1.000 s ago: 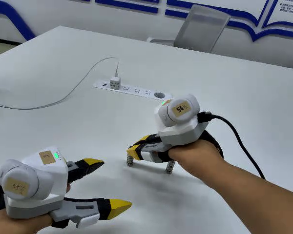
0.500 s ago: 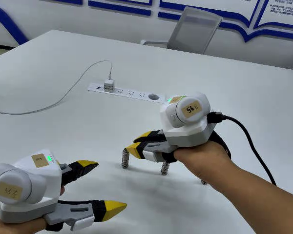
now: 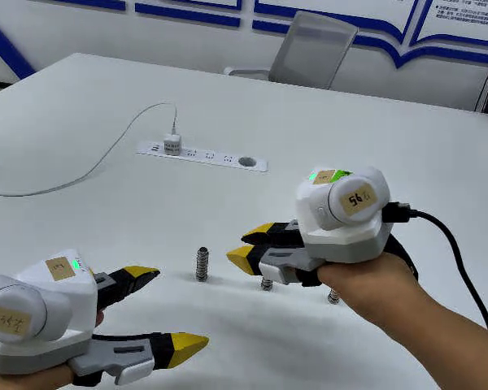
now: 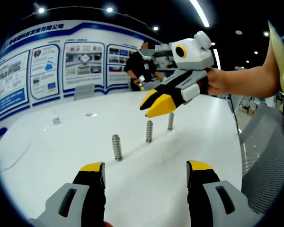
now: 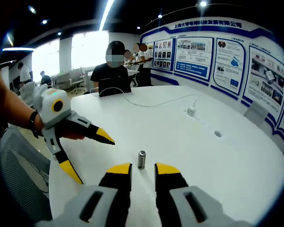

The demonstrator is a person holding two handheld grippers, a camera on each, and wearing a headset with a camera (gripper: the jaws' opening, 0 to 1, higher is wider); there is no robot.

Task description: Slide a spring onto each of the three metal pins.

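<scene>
Nearest, the left tongs (image 3: 167,310) hover spread wide and empty over the white bench (image 3: 81,106). Beyond them three springs stand upright in a row on the bench (the pins inside barely show): the first spring (image 3: 202,264) in the open, the second spring (image 3: 266,283) under the right tongs (image 3: 242,248), and the third spring (image 3: 333,296) below the holding hand (image 3: 366,280). The right tongs are narrowly parted, pinching nothing. Farther off lie a power strip (image 3: 202,153) and a chair (image 3: 309,49).
</scene>
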